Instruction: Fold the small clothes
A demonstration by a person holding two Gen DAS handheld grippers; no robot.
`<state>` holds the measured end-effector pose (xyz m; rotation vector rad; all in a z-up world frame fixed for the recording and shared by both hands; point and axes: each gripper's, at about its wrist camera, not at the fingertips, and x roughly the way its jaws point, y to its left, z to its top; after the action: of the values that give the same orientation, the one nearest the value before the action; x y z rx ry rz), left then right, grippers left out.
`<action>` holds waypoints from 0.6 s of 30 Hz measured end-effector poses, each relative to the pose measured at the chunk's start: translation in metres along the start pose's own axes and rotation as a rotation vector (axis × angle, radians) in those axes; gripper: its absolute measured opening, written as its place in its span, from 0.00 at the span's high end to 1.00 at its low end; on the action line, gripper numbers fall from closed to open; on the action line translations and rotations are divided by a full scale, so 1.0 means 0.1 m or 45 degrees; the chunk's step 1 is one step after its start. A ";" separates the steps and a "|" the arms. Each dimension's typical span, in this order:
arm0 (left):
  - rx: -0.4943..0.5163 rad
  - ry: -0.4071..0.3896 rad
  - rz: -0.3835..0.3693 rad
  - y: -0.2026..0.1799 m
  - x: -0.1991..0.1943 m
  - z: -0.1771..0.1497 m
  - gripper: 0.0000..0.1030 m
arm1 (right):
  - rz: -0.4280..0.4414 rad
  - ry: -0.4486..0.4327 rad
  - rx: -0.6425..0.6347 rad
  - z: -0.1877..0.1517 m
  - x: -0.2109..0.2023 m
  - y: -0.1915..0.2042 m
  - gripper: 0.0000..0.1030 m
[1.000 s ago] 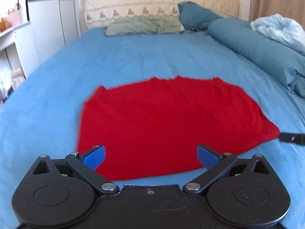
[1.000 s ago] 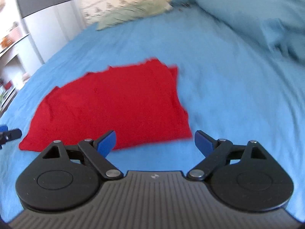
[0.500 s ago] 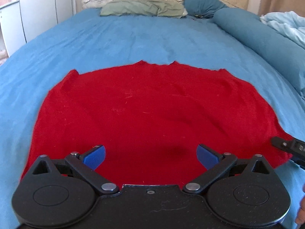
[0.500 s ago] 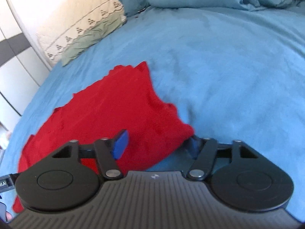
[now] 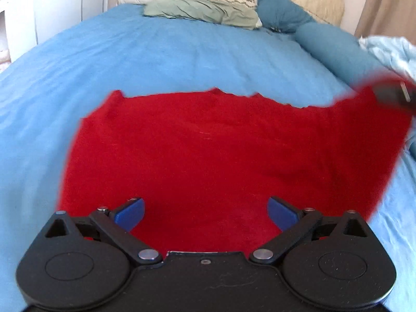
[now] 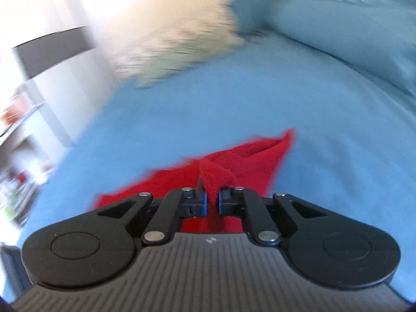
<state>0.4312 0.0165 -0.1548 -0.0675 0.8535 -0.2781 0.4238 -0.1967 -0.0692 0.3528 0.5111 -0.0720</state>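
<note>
A red cloth [image 5: 208, 156] lies spread on the blue bed sheet [image 5: 182, 59]. My left gripper [image 5: 205, 213] is open, low over the cloth's near edge, with nothing between its blue pads. My right gripper [image 6: 212, 201] is shut on a bunched edge of the red cloth [image 6: 215, 174] and holds it raised off the bed. In the left wrist view the right gripper [image 5: 395, 96] shows blurred at the far right, with the cloth's right corner pulled up to it.
Green and beige pillows [image 5: 202, 13] and a teal bolster [image 5: 335, 46] lie at the head and right side of the bed. A pale blue duvet [image 5: 390, 52] is bunched at the right. White cupboards [image 6: 52, 78] stand to the left.
My right gripper has shut on the cloth's right corner and lifted it off the bed. My left gripper stays open over the near edge.
</note>
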 end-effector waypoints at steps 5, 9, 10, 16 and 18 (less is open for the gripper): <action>-0.001 -0.009 0.038 0.58 -0.31 -0.24 0.01 | 0.528 0.313 -0.365 -0.24 0.51 1.25 0.79; 0.008 0.005 0.061 0.87 -0.45 -0.56 0.01 | 0.520 0.575 -0.621 -0.94 1.00 1.73 0.79; 0.009 0.010 0.059 0.90 -0.47 -0.61 0.01 | 0.511 0.605 -0.618 -1.06 1.08 1.74 0.79; 0.012 -0.053 -0.026 0.93 -0.67 -0.74 0.01 | 0.492 0.485 -0.553 -0.96 0.88 1.65 0.09; 0.016 -0.073 -0.058 0.92 -0.75 -0.75 0.01 | 0.537 0.324 -0.567 -0.82 0.55 1.51 0.07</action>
<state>0.3484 0.1285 -0.1647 -0.0830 0.7943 -0.3224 0.4570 -0.0254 -0.1157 0.0261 0.6759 0.4946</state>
